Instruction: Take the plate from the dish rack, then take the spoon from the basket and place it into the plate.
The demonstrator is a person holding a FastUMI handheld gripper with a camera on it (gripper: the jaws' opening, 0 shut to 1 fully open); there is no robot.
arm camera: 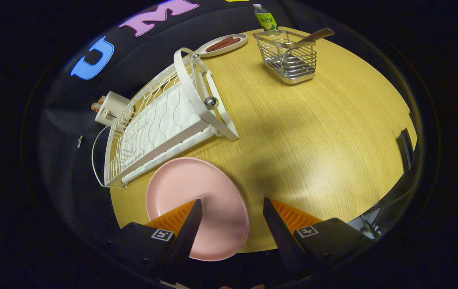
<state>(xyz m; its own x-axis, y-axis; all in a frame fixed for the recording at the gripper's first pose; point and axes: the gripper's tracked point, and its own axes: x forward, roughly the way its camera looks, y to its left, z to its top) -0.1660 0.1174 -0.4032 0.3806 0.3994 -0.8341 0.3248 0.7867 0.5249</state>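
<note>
2 tool (232, 202) fingers spread wide above pink plate (197, 208); spoon (307, 38) in basket (289, 58); bottle (265, 18) label unreadable.

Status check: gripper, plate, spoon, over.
Gripper open, empty, above pink plate flat on table beside dish rack. Spoon in wire basket, far side. Path clear.

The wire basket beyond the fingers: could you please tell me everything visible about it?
The wire basket is a shiny metal, rectangular holder with horizontal wire sides and a solid base band. It stands upright on the wooden table, far beyond the open gripper, untouched by its fingers. A spoon with a wooden handle leans inside, sticking out over the rim. A bottle stands just behind.
</note>
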